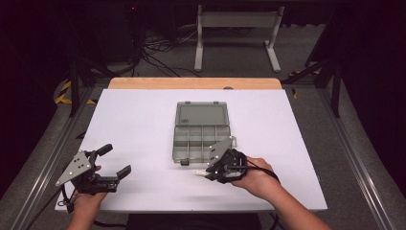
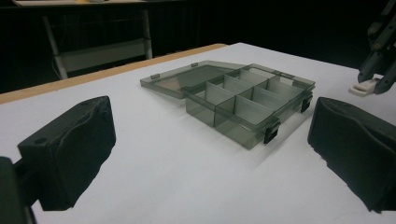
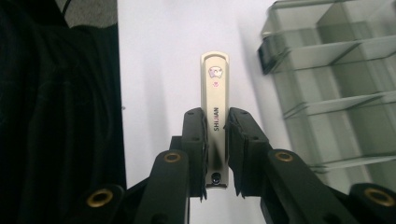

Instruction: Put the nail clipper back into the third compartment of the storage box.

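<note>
Nail clipper [image 3: 215, 116], pale gold w/ "SHI.AN" lettering and a small pink/white emblem near its far end, sits pinched between the jaws of my right gripper [image 3: 215, 135], pads pressing both long edges. In the high view I see it as a small whitish piece [image 1: 198, 172] poking out left of the right gripper [image 1: 210, 173], low over the white tabletop [image 1: 139, 129], just in front of the organizer box's near edge. Box [image 1: 201, 132] is smoky translucent plastic, mid-tabletop, lid flipped open flat toward the far side, tray divided into several compartments, all look empty from the left gripper view [image 2: 247, 102]; two dark latches on its near wall. Right hand [image 1: 253, 177] wraps the gripper, cable looping over it. My left gripper [image 1: 119, 160] is well apart at the near-left corner, jaws spread wide, nothing between them; left hand [image 1: 88, 199] holds it just above the surface. Wooden strip runs along the tabletop's far edge; beyond it dark floor, cables, a grey metal stand [image 1: 237, 33].
</note>
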Demonstrator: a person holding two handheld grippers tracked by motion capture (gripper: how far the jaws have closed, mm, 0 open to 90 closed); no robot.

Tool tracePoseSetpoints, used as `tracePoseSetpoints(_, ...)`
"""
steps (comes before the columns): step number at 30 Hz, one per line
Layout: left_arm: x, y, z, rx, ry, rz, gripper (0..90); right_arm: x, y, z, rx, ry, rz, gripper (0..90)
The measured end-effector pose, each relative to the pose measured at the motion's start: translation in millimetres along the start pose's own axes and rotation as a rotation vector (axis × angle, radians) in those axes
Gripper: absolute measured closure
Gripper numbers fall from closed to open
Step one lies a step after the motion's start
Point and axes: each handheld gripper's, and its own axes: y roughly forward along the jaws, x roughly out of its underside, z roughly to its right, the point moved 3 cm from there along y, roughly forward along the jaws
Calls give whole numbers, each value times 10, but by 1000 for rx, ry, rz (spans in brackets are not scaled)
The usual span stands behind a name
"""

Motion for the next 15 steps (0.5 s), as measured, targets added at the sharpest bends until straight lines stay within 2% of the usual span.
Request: tracePoseSetpoints(15, 1, -3, -3, -1, 4, -2, 17, -78, -167, 230, 41, 33, 52, 778)
